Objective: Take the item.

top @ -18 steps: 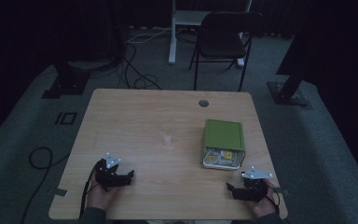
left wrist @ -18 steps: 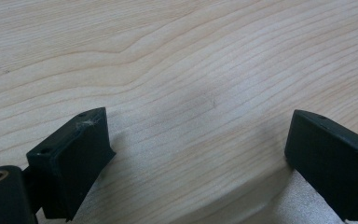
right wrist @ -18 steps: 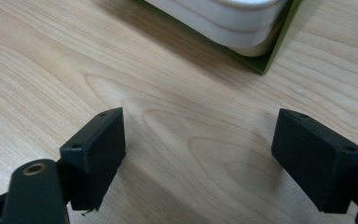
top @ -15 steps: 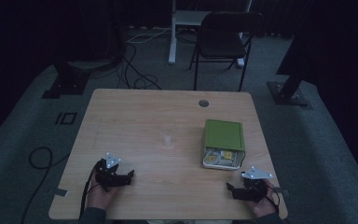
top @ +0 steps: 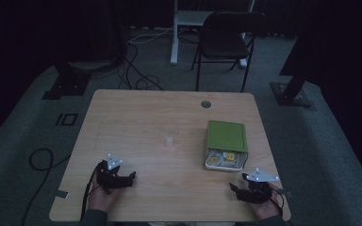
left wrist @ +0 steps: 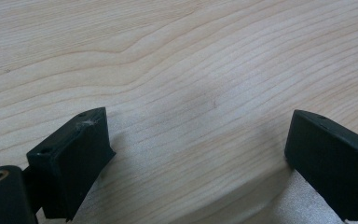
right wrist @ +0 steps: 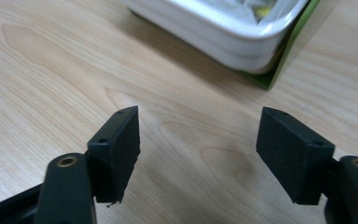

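While both hands rest at the near edge of the table [top: 136,117], I hold my 2 grippers low and idle, jaws spread wide and empty, likely a ready pose before reaching. My right gripper [right wrist: 198,140] points toward the white tray [right wrist: 223,35] that sits in a green box [top: 226,136], just far of its fingers [right wrist: 116,144], near but not touching. My left gripper [left wrist: 200,149] faces bare wood, well apart from the box at the right. A small clear cup [top: 169,141] stands mid-table, between and beyond both.
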A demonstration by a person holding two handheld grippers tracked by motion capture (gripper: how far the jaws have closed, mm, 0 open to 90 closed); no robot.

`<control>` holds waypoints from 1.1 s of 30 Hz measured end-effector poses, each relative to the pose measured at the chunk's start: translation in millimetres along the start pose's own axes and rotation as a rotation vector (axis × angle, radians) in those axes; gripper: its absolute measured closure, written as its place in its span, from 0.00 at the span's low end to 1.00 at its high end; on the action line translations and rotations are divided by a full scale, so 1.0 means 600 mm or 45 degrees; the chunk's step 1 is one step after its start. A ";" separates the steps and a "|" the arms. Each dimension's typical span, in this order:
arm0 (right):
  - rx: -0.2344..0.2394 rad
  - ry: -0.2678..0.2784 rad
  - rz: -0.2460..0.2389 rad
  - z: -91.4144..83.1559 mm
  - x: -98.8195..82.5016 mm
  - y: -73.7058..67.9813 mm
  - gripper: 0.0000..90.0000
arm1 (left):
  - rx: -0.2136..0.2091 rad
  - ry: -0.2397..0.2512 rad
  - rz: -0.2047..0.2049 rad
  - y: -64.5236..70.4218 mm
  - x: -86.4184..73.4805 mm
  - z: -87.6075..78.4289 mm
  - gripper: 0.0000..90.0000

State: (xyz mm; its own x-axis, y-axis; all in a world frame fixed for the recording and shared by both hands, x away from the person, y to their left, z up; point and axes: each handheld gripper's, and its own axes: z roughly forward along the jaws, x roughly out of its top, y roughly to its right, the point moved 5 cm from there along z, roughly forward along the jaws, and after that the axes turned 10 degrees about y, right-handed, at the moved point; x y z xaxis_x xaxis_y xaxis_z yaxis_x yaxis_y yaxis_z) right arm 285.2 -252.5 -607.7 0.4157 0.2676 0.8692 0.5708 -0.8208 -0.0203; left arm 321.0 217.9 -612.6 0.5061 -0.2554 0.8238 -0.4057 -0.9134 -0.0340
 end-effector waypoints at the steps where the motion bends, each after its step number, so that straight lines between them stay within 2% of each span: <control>1: 0.005 0.014 0.001 -0.004 0.003 -0.001 0.35 | 0.000 0.000 0.000 0.000 0.000 0.000 0.08; 3: 0.009 0.023 0.001 -0.006 0.005 -0.002 0.37 | 0.000 0.000 0.000 0.000 0.000 0.000 0.08; 5: 0.036 0.048 -0.024 -0.013 0.016 -0.013 0.47 | 0.001 0.000 0.000 0.000 0.000 0.000 0.08; 8: 0.065 0.072 -0.040 -0.016 0.026 -0.024 0.50 | 0.001 0.000 0.000 0.000 0.000 0.000 0.08; 14: 0.102 0.133 -0.060 -0.020 0.047 -0.042 0.51 | 0.001 0.000 0.000 0.000 0.000 0.000 0.08; 22: 0.117 0.171 -0.078 -0.013 0.069 -0.049 0.50 | 0.001 0.000 -0.002 0.000 0.000 0.000 0.08; 28: 0.139 0.198 -0.118 0.011 0.102 -0.055 0.49 | 0.002 0.000 -0.002 0.000 0.000 0.000 0.08; 33: 0.131 0.156 -0.128 0.037 0.107 -0.051 0.48 | 0.002 0.000 -0.001 0.000 0.000 0.000 0.08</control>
State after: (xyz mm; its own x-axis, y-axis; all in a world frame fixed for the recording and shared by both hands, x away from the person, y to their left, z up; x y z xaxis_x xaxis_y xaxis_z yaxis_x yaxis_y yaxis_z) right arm 309.8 -199.1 -562.3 0.2675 0.2769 0.9229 0.6772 -0.7354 0.0244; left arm 321.2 217.8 -612.6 0.5063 -0.2544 0.8239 -0.4037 -0.9142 -0.0342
